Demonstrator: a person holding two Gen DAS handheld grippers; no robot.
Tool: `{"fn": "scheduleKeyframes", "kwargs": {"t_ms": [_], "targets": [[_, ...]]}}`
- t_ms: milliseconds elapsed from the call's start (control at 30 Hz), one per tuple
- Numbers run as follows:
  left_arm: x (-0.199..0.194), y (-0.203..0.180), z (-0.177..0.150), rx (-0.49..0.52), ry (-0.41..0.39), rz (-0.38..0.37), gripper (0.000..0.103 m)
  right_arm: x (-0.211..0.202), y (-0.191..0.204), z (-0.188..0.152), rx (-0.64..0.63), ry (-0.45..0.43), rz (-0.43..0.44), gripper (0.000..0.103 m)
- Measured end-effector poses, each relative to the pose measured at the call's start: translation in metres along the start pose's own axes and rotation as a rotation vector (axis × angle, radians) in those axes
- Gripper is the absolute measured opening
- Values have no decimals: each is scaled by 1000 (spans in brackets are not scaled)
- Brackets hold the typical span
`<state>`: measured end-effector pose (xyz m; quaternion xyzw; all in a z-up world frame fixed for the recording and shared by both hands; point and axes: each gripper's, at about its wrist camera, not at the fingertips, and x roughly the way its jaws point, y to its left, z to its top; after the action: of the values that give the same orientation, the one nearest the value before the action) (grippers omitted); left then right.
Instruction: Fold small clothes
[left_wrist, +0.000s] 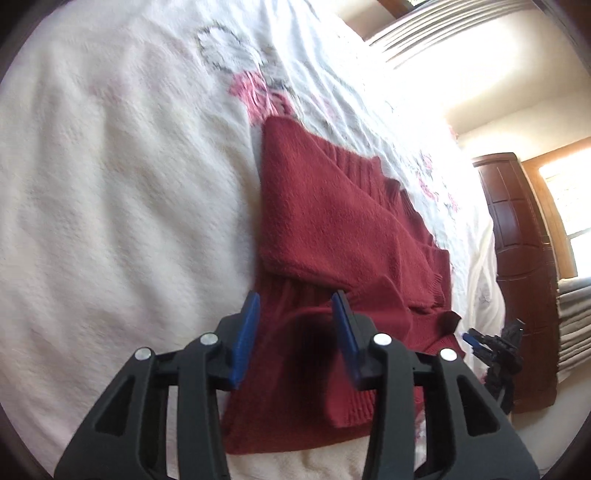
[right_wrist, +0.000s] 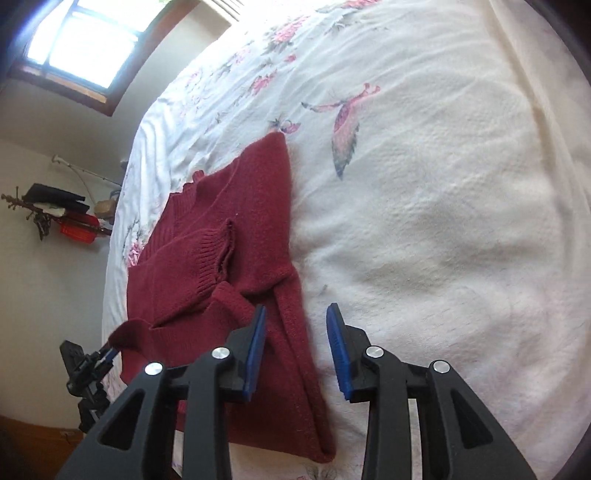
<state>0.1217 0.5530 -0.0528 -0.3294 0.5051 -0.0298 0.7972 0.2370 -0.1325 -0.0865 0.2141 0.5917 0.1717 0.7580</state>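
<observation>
With both sleeves already crossed over the red sweater on the bed, my left tool and right tool hung wide and empty above its hem, which I judged each should pinch at 1 corner and lift evenly.

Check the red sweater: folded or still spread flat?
Partly folded: the red sweater has sleeves laid across its body; cuff on top.
</observation>
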Motion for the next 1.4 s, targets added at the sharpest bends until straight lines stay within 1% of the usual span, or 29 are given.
{"fn": "scheduleKeyframes", "kwargs": {"t_ms": [67, 100, 133, 167, 200, 267, 367, 400, 467, 533, 600, 667, 733, 767, 800, 833, 867, 900, 933, 967, 1000, 1067, 1100, 1167, 1233, 1267, 1300, 1367, 1400], "targets": [[-8, -9, -3, 77, -6, 7, 40, -6, 13, -2, -104, 1, -19, 35], [-10, -17, -7, 123, 2, -1, 40, -8, 21, -4, -158, 10, -25, 38], [-11, -24, -11, 167, 19, -6, 41, -8, 30, -7, -218, 25, -31, 39], [-9, -30, -15, 195, 49, -18, 44, -8, 39, -11, -270, 39, -36, 43], [-6, -36, -19, 204, 79, -48, 47, -6, 48, -15, -307, 60, -31, 50], [2, -45, -25, 198, 112, -110, 49, 5, 65, -23, -366, 104, -24, 51], [23, -53, -30, 151, 174, -126, 50, 18, 86, -33, -445, 158, -79, 50], [29, -55, -30, 129, 199, -127, 50, 21, 89, -36, -451, 185, -96, 50], [33, -57, -34, 106, 215, -142, 50, 24, 87, -39, -407, 234, -107, 51], [35, -63, -35, 101, 214, -145, 51, 29, 82, -42, -352, 274, -61, 51], [41, -68, -37, 104, 216, -110, 55, 36, 76, -43, -295, 307, -46, 51], [51, -69, -39, 116, 227, -44, 56, 45, 68, -42, -237, 318, -42, 50], [63, -68, -40, 108, 224, 5, 54, 53, 62, -41, -198, 322, -18, 43], [68, -66, -39, 96, 221, 17, 50, 58, 60, -42, -178, 330, -6, 34], [73, -64, -38, 85, 217, 18, 40, 62, 59, -42, -166, 335, 3, 17], [77, -64, -37, 73, 215, 12, 33, 65, 59, -42, -162, 326, 18, 8], [78, -64, -35, 62, 209, 6, 20, 63, 60, -40, -159, 303, 35, 7], [75, -65, -32, 57, 185, -9, 17, 58, 62, -36, -155, 262, 55, 7], [70, -67, -28, 58, 153, -31, 17, 50, 63, -30, -144, 205, 78, 7], [64, -69, -23, 57, 123, -40, 17, 41, 62, -24, -117, 142, 93, 10], [56, -70, -17, 50, 87, -37, 20, 34, 59, -19, -83, 91, 83, 20], [39, -62, -8, 9, -5, -43, 24, 22, 56, -11, -84, 30, 36, 22], [31, -57, -4, -16, -50, -40, 39, 19, 56, -9, -93, 19, 28, 22], [19, -47, 1, -50, -94, -48, 52, 18, 54, -10, -103, 36, 48, 22], [16, -42, 4, -40, -86, -29, 52, 17, 55, -11, -136, 40, 18, 25], [16, -40, 5, -26, -82, -13, 52, 16, 55, -10, -160, 38, 2, 29], [17, -39, 5, -11, -75, -4, 53, 14, 56, -10, -171, 29, -9, 37], [24, -39, 4, 29, -43, 19, 55, 11, 56, -8, -190, 19, -8, 43], [28, -41, 4, 62, -30, 42, 56, 9, 57, -7, -205, 18, -5, 44]]}}
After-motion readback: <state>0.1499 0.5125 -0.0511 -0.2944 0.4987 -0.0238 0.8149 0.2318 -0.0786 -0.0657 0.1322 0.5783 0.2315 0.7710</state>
